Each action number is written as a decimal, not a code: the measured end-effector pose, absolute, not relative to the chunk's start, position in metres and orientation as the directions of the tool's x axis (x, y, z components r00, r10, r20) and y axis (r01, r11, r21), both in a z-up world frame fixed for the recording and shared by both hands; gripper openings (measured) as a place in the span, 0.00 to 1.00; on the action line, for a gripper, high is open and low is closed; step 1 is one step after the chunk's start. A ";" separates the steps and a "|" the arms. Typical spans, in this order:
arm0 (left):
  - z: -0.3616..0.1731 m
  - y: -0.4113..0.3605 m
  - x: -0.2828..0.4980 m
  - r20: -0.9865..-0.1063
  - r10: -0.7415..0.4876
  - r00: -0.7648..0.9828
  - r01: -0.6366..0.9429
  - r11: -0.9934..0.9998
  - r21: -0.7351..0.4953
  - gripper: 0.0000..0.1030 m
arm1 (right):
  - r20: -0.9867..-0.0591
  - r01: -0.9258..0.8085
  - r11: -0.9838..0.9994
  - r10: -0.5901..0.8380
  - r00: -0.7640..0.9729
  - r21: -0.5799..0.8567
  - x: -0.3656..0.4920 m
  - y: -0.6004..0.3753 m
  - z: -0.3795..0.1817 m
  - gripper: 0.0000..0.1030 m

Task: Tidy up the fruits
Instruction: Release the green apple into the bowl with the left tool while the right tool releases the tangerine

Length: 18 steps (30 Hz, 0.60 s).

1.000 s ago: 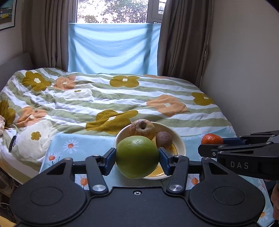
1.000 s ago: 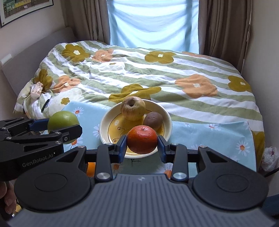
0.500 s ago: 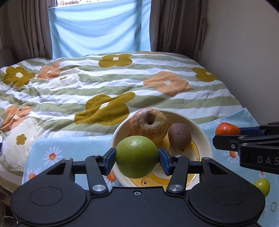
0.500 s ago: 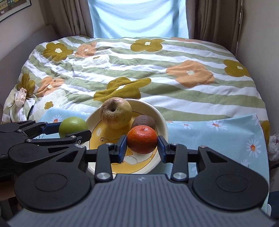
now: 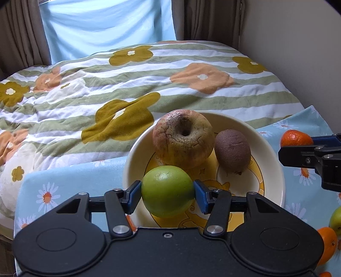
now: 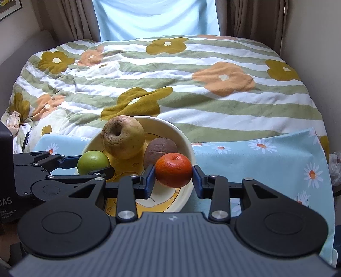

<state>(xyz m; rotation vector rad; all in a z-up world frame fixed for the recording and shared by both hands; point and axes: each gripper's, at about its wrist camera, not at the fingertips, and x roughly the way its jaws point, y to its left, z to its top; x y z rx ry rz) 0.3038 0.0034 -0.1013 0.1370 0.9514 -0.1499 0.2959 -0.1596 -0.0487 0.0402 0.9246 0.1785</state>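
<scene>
A green apple [image 5: 167, 191] is clamped between the blue pads of the left gripper [image 5: 167, 192] and is held over the near left part of a cream bowl [image 5: 275, 170] with a yellow cartoon print inside. An orange mandarin [image 6: 173, 169] is pinched between the pads of the right gripper [image 6: 173, 178] and is held over the near right rim of the same bowl. Inside the bowl a wrinkled, brownish apple [image 5: 183, 138] is seen toward the far side, with a brown kiwi [image 5: 232, 151] just beside it on the right; both lie directly beyond the held fruits. The bowl is set on a light blue daisy-print cloth [image 6: 266, 157], near its far edge, where the cloth meets a striped floral bedspread [image 6: 170, 85]. At the right edge of the cloth, in the left wrist view, a second green fruit [image 5: 336, 220] and another orange fruit [image 5: 327, 245] are partly cut off by the frame. Behind the bed, a pale blue sheet [image 6: 155, 19] is hung between brown curtains [image 6: 253, 19]. A small dark object [image 6: 26, 138] is seen on the left side of the bedspread; what it is cannot be told.
</scene>
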 end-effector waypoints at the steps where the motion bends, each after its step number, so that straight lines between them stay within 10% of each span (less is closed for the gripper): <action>1: -0.102 0.004 0.305 -0.819 -0.070 0.570 0.189 0.981 0.048 0.56 | -0.791 -0.133 0.985 0.170 0.588 0.113 0.296 -0.161 -0.050 0.51; 6: -0.093 0.006 0.303 -0.787 -0.093 0.610 0.198 0.979 0.039 0.96 | -0.793 -0.121 0.986 0.165 0.586 0.115 0.296 -0.162 -0.049 0.51; 18: -0.056 0.031 0.264 -0.734 -0.091 0.673 0.151 0.988 0.015 0.97 | -0.793 -0.150 0.982 0.179 0.582 0.112 0.297 -0.161 -0.046 0.51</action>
